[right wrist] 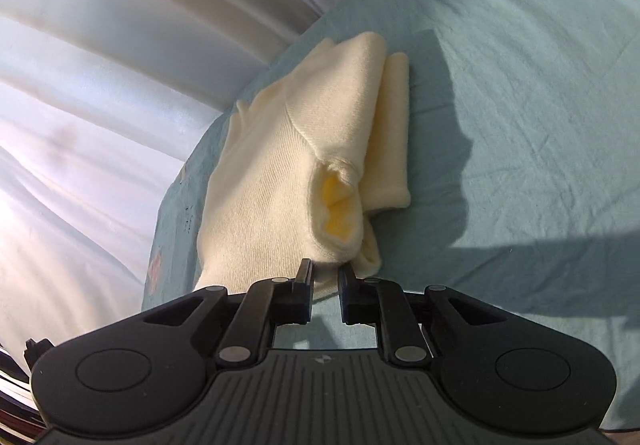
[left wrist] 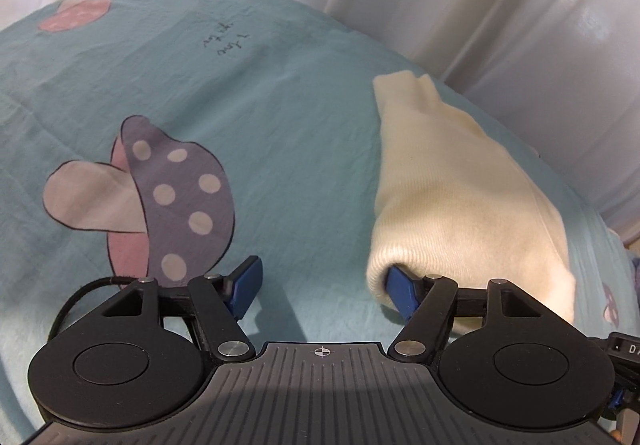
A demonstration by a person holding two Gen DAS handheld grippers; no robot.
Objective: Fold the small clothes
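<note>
**Q:** Left wrist view: what is the task's thing, and where does it lie?

**A:** A cream knit garment (left wrist: 452, 181), soft and finely ribbed, folded into a long wedge with a rounded fold at its near end. It lies on the bed sheet (left wrist: 280, 117), toward the right of the frame, close to the sheet's far edge.

**Q:** How does the left gripper (left wrist: 326, 287) stand to it?

**A:** Its jaws are spread wide. The blue right-hand finger pad (left wrist: 402, 295) is tucked under the rounded near fold of the garment; the other blue pad (left wrist: 246, 287) stands apart over bare sheet.

**Q:** And in the right wrist view?

**A:** The same garment (right wrist: 280, 165) shows a diagonal seam and an open cuff-like mouth with a yellower inside. A second folded layer runs alongside it on the right. The right gripper (right wrist: 325, 277) has its black jaws drawn close, with a narrow gap between them; the garment's near edge sits in that gap. Whether the jaws actually press the cloth cannot be told.

**Q:** What surrounds the garment?

**A:** The sheet is pale teal woven cotton, lightly creased, printed with a mushroom (left wrist: 160, 201) in purple with white dots and a pink underside, outlined in black. Small dark handwriting-like print (left wrist: 224, 39) lies farther off; it is too blurred to read. White pleated curtain (left wrist: 520, 5) hangs beyond the bed.
</note>
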